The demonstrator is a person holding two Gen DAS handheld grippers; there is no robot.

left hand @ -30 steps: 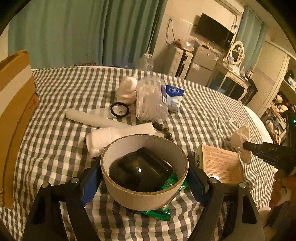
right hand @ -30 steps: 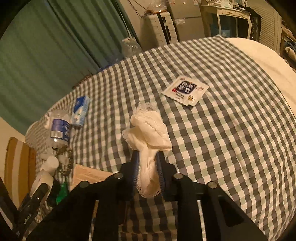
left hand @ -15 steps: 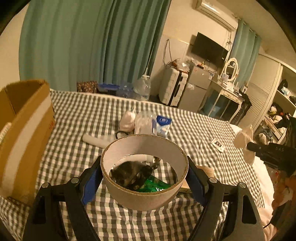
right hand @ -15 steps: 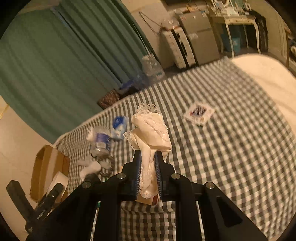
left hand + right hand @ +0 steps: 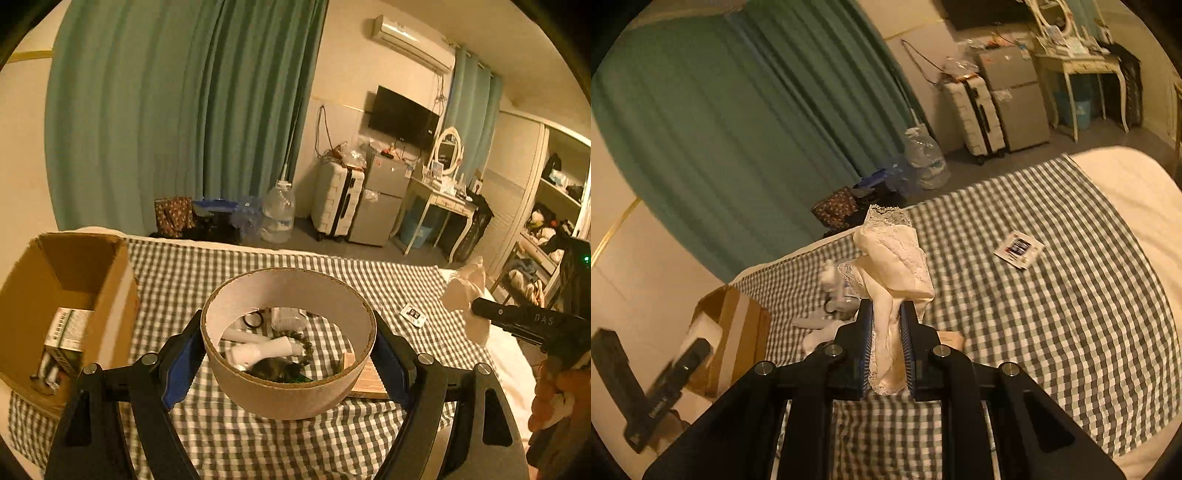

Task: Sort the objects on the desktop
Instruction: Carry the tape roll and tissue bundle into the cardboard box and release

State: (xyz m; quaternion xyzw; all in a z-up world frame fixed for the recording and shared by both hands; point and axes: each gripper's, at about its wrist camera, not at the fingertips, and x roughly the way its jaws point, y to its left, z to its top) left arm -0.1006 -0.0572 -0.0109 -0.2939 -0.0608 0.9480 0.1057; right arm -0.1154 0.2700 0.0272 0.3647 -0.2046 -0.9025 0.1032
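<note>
My left gripper (image 5: 288, 350) is shut on a wide cardboard tape ring (image 5: 288, 397) and holds it high above the checked tablecloth (image 5: 229, 439). Through the ring I see a white tube (image 5: 264, 349), a bead bracelet (image 5: 303, 341) and a dark object (image 5: 271, 367) on the table. My right gripper (image 5: 888, 317) is shut on a cream lace cloth (image 5: 894, 258), raised above the table; it also shows in the left wrist view (image 5: 467, 291). An open cardboard box (image 5: 62, 306) stands at the left, with a printed carton inside.
A small printed packet (image 5: 1017, 249) lies on the cloth at the right. A tan flat box (image 5: 371, 378) lies under the ring's right side. A white bottle and clutter (image 5: 834, 291) sit mid-table. The table's right edge (image 5: 1137, 177) is bare white.
Both grippers have risen well above the table with their loads. The view now looks across the room. The box's open inside has come into sight at the left.
</note>
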